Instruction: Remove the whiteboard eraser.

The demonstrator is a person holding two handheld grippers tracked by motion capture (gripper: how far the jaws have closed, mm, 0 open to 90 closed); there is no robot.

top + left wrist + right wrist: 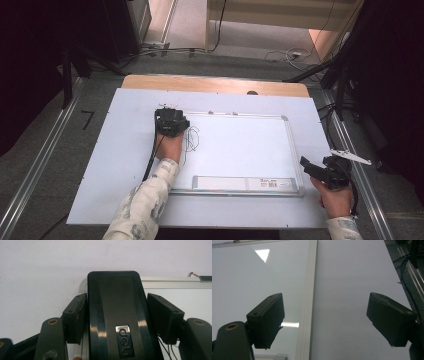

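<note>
Between the left hand-held gripper (117, 315) jaws: black eraser (117, 312), loosely held at whiteboard (240, 145) corner; scribbles (191, 140) left to wipe. Right hand-held gripper (324, 322) wide open, empty.
</note>
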